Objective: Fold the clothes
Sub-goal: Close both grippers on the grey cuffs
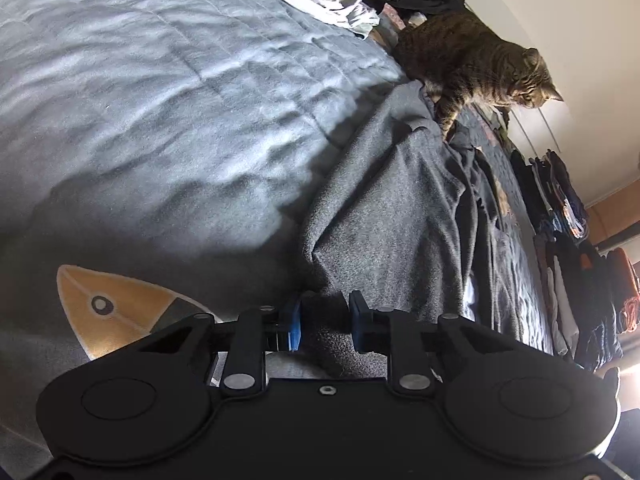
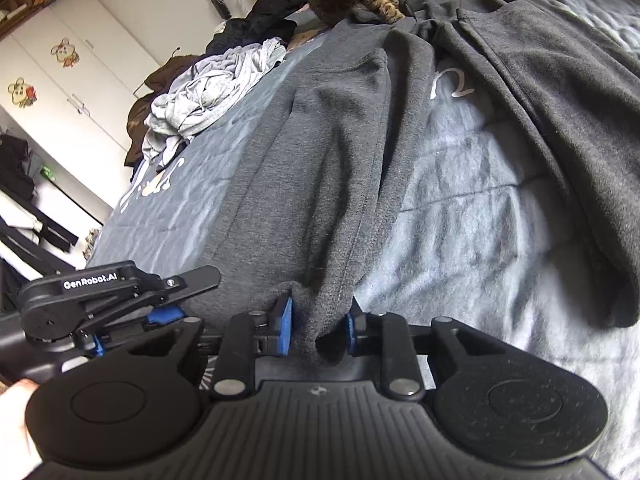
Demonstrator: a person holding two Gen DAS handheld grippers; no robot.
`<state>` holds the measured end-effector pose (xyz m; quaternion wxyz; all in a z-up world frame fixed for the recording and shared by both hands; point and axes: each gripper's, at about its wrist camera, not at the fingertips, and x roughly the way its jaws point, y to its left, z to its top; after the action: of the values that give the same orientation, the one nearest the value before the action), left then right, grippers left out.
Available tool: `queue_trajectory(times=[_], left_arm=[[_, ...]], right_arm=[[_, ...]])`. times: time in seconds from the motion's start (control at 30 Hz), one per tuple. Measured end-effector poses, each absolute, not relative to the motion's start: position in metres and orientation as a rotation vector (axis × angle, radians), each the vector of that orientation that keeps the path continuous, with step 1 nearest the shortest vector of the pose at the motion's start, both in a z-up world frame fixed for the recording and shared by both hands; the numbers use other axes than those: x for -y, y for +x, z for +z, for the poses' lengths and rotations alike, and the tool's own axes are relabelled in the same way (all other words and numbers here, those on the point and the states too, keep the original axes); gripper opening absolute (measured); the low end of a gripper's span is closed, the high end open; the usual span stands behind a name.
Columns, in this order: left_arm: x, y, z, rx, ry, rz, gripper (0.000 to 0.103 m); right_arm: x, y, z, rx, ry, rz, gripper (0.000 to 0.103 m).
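Left tool [image 1: 325,322] and right tool [image 2: 318,330] each clench a charcoal fleece garment [image 2: 320,168] edge, tensioning it toward the cat [image 1: 476,68] for folding.

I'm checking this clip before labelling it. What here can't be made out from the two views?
- Dark grey garment: its type; both views show only draped folds.
- Cat: head cut off by the top edge in the right wrist view.
- Left tool and right tool: the gripped cloth edges are hidden between the pads.
- Folded stacks: too small to tell apart.
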<state>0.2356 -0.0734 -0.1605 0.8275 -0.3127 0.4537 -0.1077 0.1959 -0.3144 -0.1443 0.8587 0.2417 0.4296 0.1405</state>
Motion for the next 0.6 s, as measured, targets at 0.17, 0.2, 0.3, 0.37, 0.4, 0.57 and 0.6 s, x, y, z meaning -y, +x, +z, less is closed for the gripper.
queue_trajectory(times=[0.17, 0.2, 0.3, 0.37, 0.4, 0.57, 0.6], left_arm=[[0.077, 0.237, -0.163, -0.955, -0.667, -0.222, 0.026], [0.078, 0.238, -0.163, -0.954, -0.665, -0.224, 0.026], [0.082, 0.237, -0.162, -0.952, -0.635, -0.222, 0.022], [0.084, 0.237, -0.160, -0.956, -0.622, -0.218, 0.016], [0.084, 0.237, -0.160, -0.956, -0.623, -0.217, 0.014], [0.085, 0.231, -0.150, -0.934, -0.610, -0.222, 0.011], [0.085, 0.229, -0.147, -0.930, -0.607, -0.223, 0.011]], right_arm=[[0.315, 0.199, -0.149, -0.930, 0.556, 0.272, 0.035], [0.314, 0.199, -0.149, -0.928, 0.551, 0.275, 0.036], [0.309, 0.197, -0.148, -0.912, 0.526, 0.283, 0.038], [0.306, 0.195, -0.146, -0.899, 0.488, 0.287, 0.029], [0.306, 0.194, -0.145, -0.898, 0.486, 0.292, 0.024], [0.309, 0.192, -0.140, -0.888, 0.524, 0.299, 0.014], [0.309, 0.191, -0.138, -0.886, 0.526, 0.302, 0.014]])
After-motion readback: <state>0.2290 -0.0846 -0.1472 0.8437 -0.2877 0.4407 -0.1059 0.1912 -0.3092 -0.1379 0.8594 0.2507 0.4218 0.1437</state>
